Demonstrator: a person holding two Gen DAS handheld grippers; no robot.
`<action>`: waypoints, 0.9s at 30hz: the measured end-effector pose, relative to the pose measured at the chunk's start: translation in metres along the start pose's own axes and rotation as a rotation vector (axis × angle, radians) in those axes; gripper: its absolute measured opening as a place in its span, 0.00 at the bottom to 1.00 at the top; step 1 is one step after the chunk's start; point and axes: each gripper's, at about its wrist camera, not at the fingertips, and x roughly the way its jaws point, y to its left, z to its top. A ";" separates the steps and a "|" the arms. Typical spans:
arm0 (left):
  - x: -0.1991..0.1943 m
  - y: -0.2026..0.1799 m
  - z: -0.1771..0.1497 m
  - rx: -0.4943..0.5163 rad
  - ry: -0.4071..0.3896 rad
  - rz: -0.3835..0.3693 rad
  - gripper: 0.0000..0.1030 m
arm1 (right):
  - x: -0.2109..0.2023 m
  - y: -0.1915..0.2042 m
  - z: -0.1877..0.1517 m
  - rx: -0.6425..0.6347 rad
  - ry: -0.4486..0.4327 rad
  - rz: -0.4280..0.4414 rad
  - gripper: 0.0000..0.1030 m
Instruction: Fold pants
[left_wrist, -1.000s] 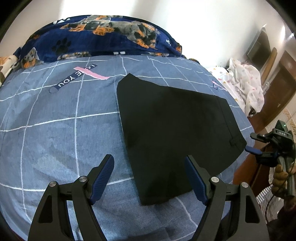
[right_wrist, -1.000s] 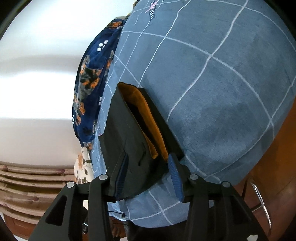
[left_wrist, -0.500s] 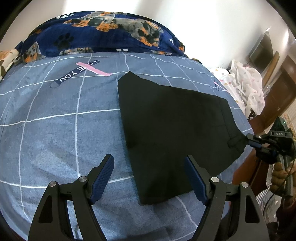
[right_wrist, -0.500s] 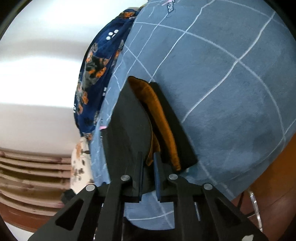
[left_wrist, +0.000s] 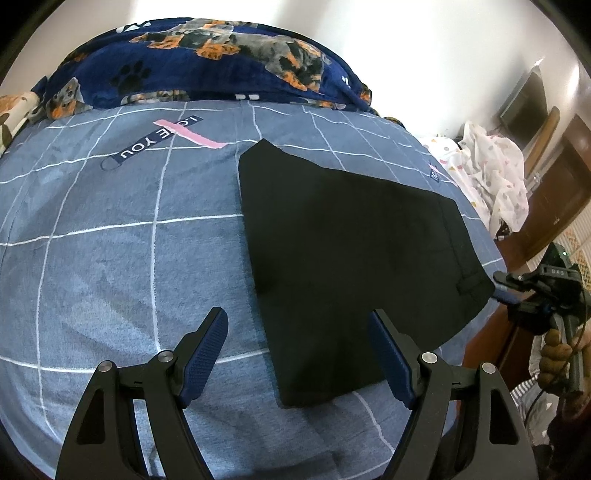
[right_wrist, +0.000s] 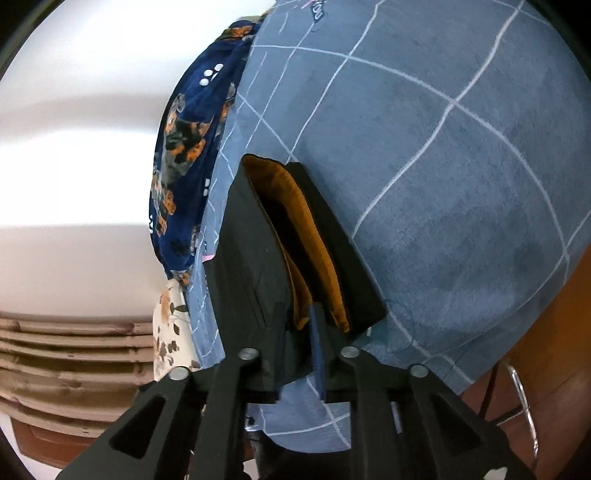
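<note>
Black pants (left_wrist: 351, 240) lie folded flat on the blue checked bed sheet (left_wrist: 110, 258), waist toward the right edge. My left gripper (left_wrist: 295, 321) hovers open over the pants' near left edge, touching nothing. At the waist corner my right gripper (left_wrist: 504, 290) bites the pants. In the right wrist view the pants (right_wrist: 251, 258) show an orange lining (right_wrist: 317, 251) inside the gaping waist. The right gripper (right_wrist: 297, 321) has the upper waistband layer pinched between its pads while its jaws are opening slightly; the cloth hides the left finger.
A dark blue dog-print blanket (left_wrist: 221, 62) is bunched along the bed's far side. A white spotted cloth (left_wrist: 495, 177) lies beyond the right edge near brown wooden furniture (left_wrist: 554, 206). A person's hand (left_wrist: 557, 347) holds the right gripper's handle. The sheet (right_wrist: 443, 184) drops off at the bed edge.
The right gripper's jaws closed from wide apart onto the upper waistband layer, then eased slightly apart. The waist gapes wider, showing more orange lining. The left gripper stayed put.
</note>
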 end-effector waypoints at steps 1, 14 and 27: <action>0.000 0.000 0.000 -0.002 -0.001 0.000 0.76 | 0.001 -0.001 0.000 0.010 0.006 -0.003 0.35; -0.002 0.003 -0.001 -0.022 0.001 -0.002 0.76 | 0.019 0.006 0.002 -0.015 0.016 -0.025 0.11; 0.010 -0.002 -0.006 0.007 0.035 0.001 0.76 | 0.022 -0.045 -0.021 0.147 0.050 0.060 0.08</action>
